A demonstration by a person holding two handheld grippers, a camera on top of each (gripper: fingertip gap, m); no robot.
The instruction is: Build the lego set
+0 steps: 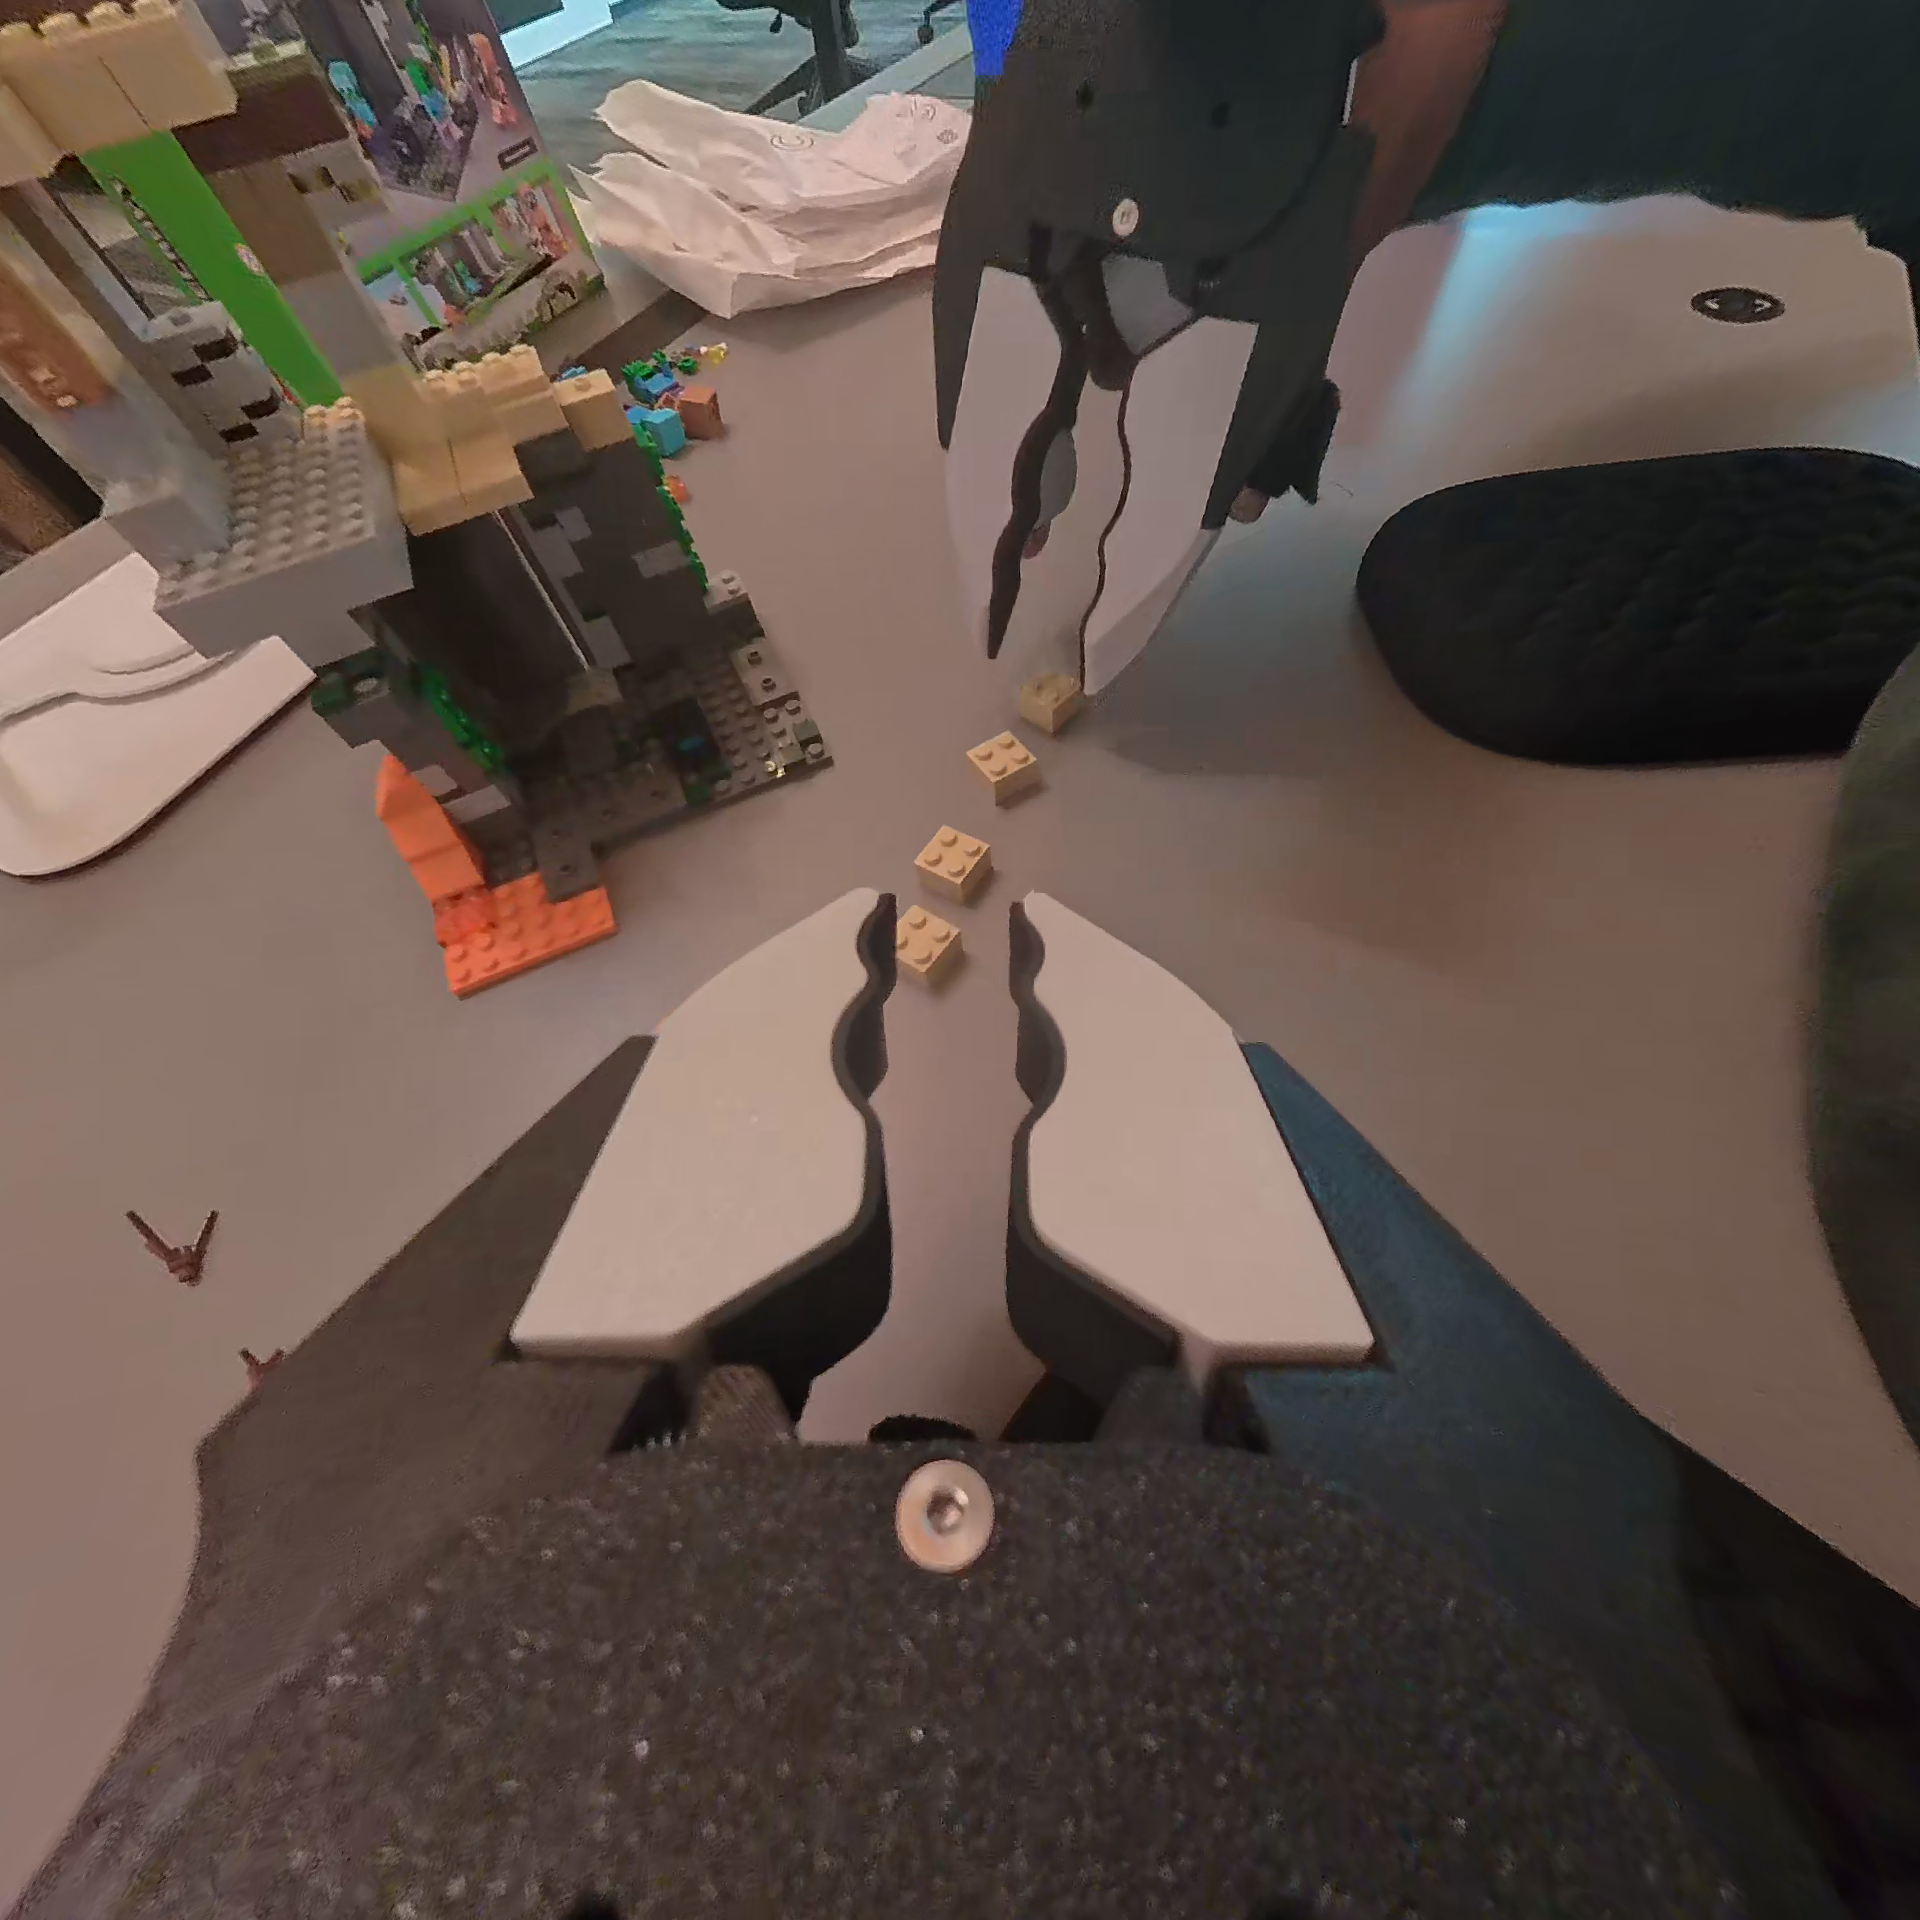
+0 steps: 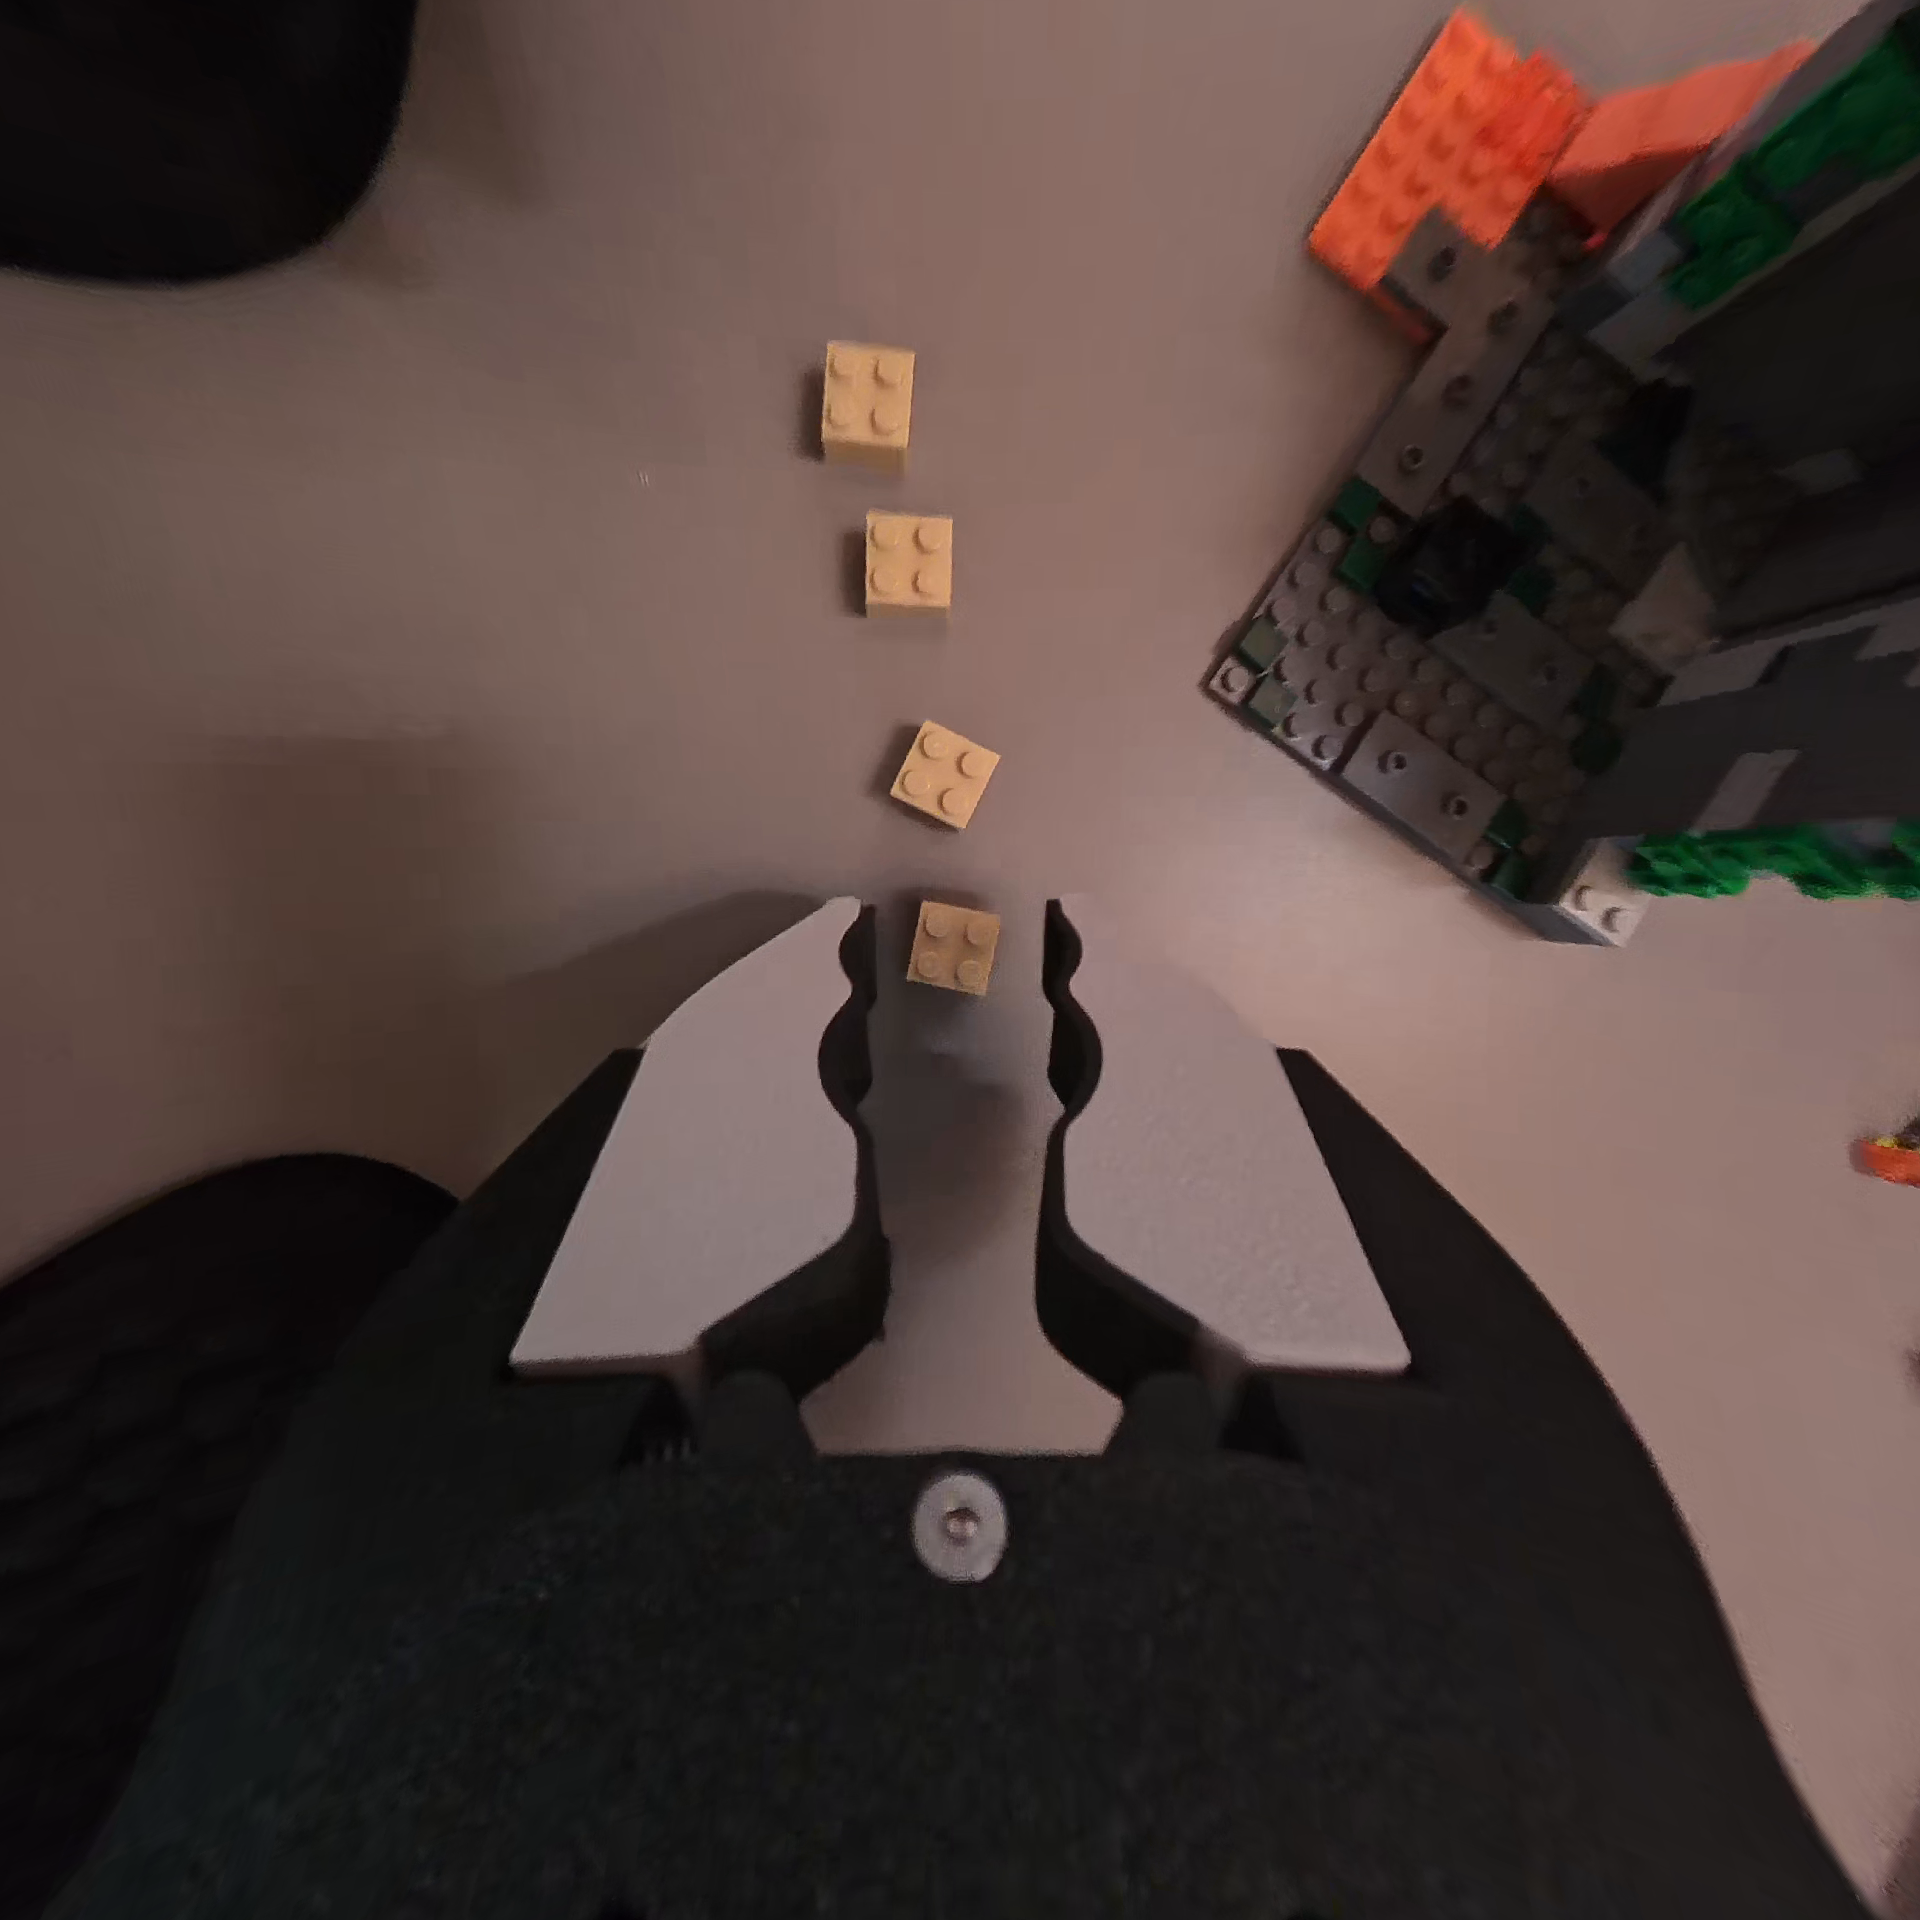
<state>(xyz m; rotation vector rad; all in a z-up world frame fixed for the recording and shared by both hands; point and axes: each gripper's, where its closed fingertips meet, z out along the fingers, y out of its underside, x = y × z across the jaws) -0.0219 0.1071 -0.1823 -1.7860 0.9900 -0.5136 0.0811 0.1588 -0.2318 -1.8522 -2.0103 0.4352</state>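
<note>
Four tan two-by-two bricks lie in a loose line on the grey table, and both grippers are working at its ends. Nearest in the left wrist view, the left gripper hovers low with its jaws apart and empty, the nearest tan brick just beyond its left fingertip. Farther along sit the second tan brick and third tan brick, well apart. At the far end the right gripper points down over the farthest tan brick; its own view shows that brick between spread jaws, untouched on either side. The step looks like picking a tan brick for the build; next, the right jaws must drop squarely and close on its sides. To the left stands the part-built lego model, orange plates at its base, its top cut off by the frame. Motion blur softens the right view, and the loose small pieces beyond are too small to identify.
</note>
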